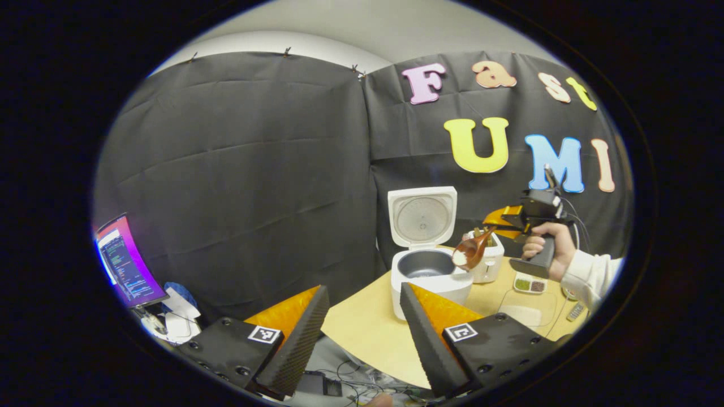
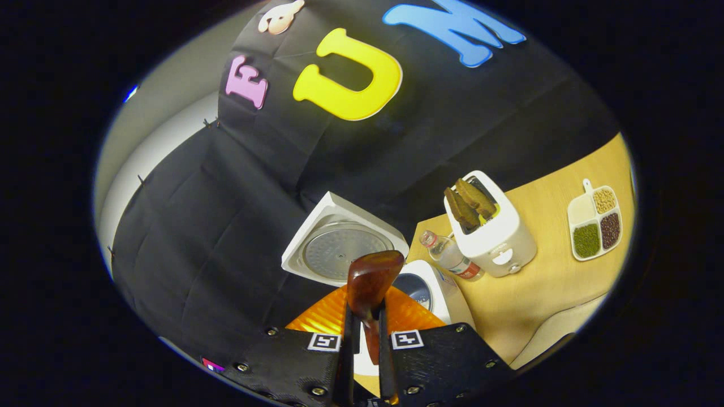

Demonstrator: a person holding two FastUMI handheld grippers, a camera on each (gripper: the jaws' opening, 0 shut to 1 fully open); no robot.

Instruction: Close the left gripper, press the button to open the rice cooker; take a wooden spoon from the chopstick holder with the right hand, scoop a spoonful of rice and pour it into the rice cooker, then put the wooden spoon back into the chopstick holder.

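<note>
The white rice cooker (image 1: 432, 282) stands on the table with its lid (image 1: 421, 217) raised and the dark inner pot showing. My right gripper (image 1: 498, 226), held by a hand (image 1: 546, 246), is shut on the handle of a wooden spoon (image 1: 469, 252), whose tilted bowl carries white rice just above the pot's right rim. In the right gripper view my right gripper (image 2: 365, 319) clamps the spoon (image 2: 370, 277) over the cooker (image 2: 418, 288). The white chopstick holder (image 2: 492, 234) holds more wooden utensils. My left gripper (image 1: 365, 330) hovers open in front of the cooker, holding nothing.
A plastic bottle (image 2: 449, 257) lies between cooker and holder. A divided dish of grains (image 2: 594, 220) sits further right on the wooden table (image 2: 543, 282). A monitor (image 1: 121, 260) and cables stand off the table's left edge.
</note>
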